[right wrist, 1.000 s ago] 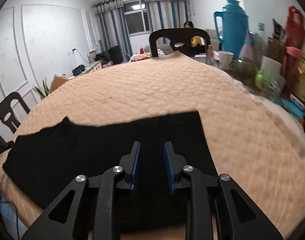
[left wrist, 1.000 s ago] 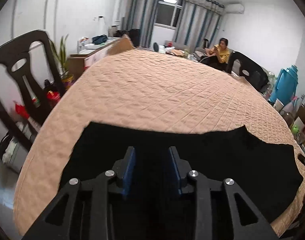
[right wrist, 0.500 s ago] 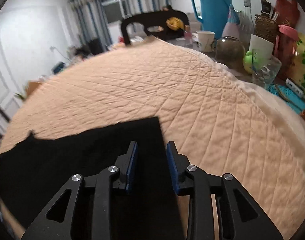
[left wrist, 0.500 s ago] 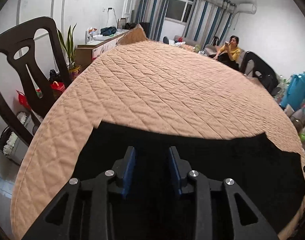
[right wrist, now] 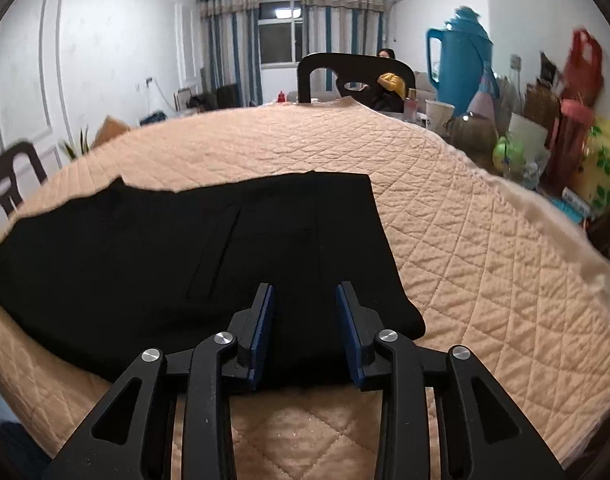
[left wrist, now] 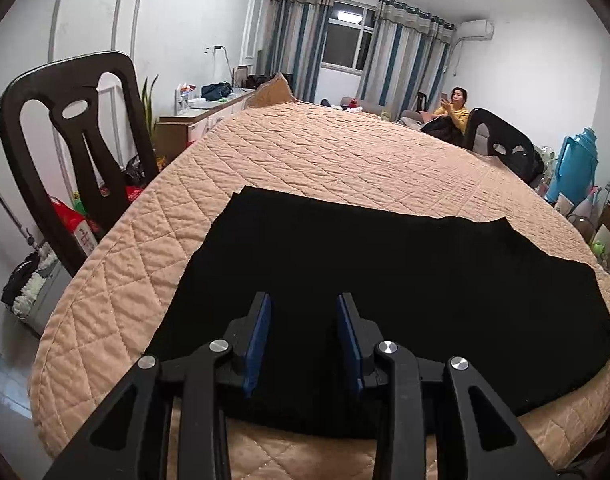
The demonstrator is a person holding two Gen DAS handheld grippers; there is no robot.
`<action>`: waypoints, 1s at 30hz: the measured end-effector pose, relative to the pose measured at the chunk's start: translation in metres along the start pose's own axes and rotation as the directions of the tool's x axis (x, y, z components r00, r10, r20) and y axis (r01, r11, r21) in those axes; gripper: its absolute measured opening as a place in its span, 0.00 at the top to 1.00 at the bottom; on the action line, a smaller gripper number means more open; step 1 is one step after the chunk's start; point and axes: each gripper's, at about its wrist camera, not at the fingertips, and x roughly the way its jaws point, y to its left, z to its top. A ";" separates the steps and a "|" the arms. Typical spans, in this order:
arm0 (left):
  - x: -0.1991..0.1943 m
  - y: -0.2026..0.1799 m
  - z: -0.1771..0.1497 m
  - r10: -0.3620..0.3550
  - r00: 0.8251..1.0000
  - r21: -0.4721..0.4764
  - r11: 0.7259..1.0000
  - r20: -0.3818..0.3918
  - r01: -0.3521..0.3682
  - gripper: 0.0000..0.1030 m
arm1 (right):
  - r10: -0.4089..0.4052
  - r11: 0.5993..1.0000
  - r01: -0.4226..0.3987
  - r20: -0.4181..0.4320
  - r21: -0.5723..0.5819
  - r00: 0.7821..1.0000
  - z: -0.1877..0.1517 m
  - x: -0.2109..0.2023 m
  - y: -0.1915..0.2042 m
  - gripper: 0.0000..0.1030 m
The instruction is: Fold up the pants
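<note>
Black pants (left wrist: 385,280) lie flat along the near edge of a table covered with a tan quilted cloth (left wrist: 325,160). My left gripper (left wrist: 304,300) is open and empty, raised above the pants' left end. In the right wrist view the pants (right wrist: 165,248) show a pocket seam and their right end. My right gripper (right wrist: 304,292) is open and empty, above the pants' right end near the table's front edge.
A black chair (left wrist: 73,152) stands at the table's left side, another (right wrist: 353,76) at the far side. A blue thermos (right wrist: 461,68), cups and bottles (right wrist: 545,136) crowd the right side. A person in yellow (left wrist: 457,108) sits far back.
Both grippers have pulled back and risen from the pants, so more of the garment and the table's front edge show. The jaws stay open.
</note>
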 end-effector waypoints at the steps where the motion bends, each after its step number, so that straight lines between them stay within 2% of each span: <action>1: -0.003 0.001 -0.002 0.009 1.000 0.000 1.000 0.001 -0.009 0.64 | -0.021 0.999 0.021 0.003 -0.031 1.000 -0.002 -0.001 0.004 0.66; 5: -0.012 0.008 -0.009 0.048 0.999 -0.010 0.999 -0.004 -0.048 0.64 | -0.036 0.999 0.036 -0.005 -0.021 0.999 -0.003 -0.002 0.005 0.66; 9: -0.013 0.014 -0.009 0.120 0.993 -0.015 0.993 -0.009 -0.120 0.64 | 0.002 0.999 -0.001 -0.012 0.050 1.000 0.001 -0.007 -0.001 0.66; 14: -0.013 0.017 -0.009 0.129 0.992 -0.021 0.991 -0.012 -0.129 0.62 | 0.079 0.995 -0.079 0.006 0.057 0.997 0.006 -0.012 0.010 0.66; 19: -0.011 0.023 -0.009 0.144 0.990 -0.032 0.989 -0.013 -0.144 0.46 | 0.137 0.990 -0.138 0.017 0.038 0.990 0.013 -0.006 0.030 0.66; 23: -0.011 0.030 -0.009 0.177 0.984 -0.047 0.983 -0.012 -0.177 0.45 | 0.183 0.982 -0.184 0.015 0.049 0.983 0.016 0.002 0.043 0.66; 30: -0.008 0.033 -0.010 0.175 0.984 -0.051 0.983 -0.017 -0.176 0.38 | 0.227 0.974 -0.227 0.019 0.009 0.974 0.019 0.003 0.065 0.66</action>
